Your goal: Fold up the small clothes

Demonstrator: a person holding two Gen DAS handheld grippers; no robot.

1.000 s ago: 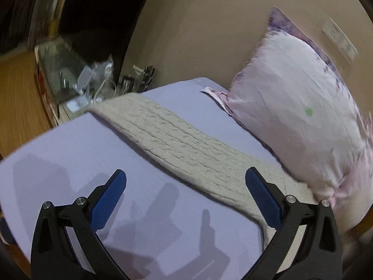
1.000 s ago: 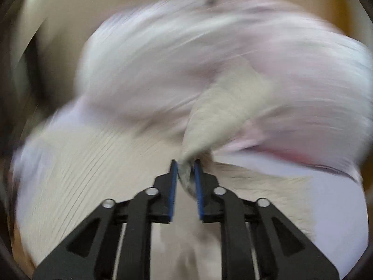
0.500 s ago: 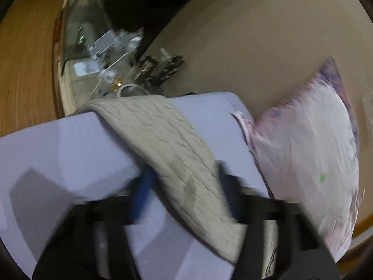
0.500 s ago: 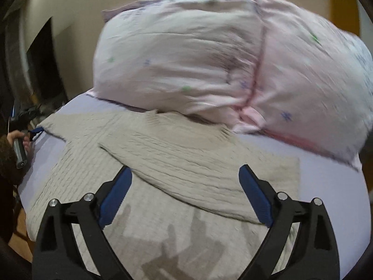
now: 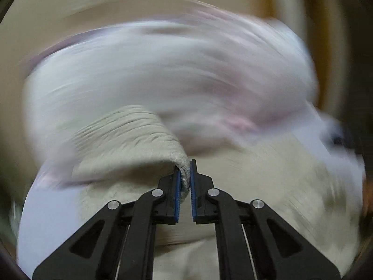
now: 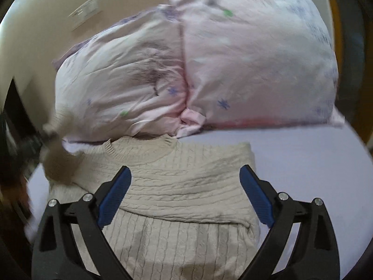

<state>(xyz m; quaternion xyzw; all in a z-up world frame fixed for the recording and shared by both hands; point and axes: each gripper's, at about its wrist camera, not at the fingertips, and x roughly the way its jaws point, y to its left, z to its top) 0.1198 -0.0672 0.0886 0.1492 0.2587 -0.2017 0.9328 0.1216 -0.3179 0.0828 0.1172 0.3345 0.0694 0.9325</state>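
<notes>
A beige cable-knit sweater (image 6: 177, 186) lies on the lilac bed sheet (image 6: 303, 163), its right sleeve folded across the chest. My right gripper (image 6: 184, 189) is open and empty, hovering just above the sweater's body. My left gripper (image 5: 184, 179) is shut on the cuff of the sweater's left sleeve (image 5: 130, 140) and holds it lifted above the body; the left wrist view is heavily blurred by motion. The raised sleeve also shows blurred at the left of the right wrist view (image 6: 58, 144).
Two pink pillows with small prints (image 6: 209, 70) lean against the beige wall (image 6: 35, 23) just behind the sweater's collar. Bare sheet lies to the right of the sweater. Dark furniture sits off the bed's left edge (image 6: 14, 121).
My left gripper went from open over the outstretched sleeve to shut on its cuff and is swinging it up. My right gripper released the other sleeve, now folded across the chest, and opened.
</notes>
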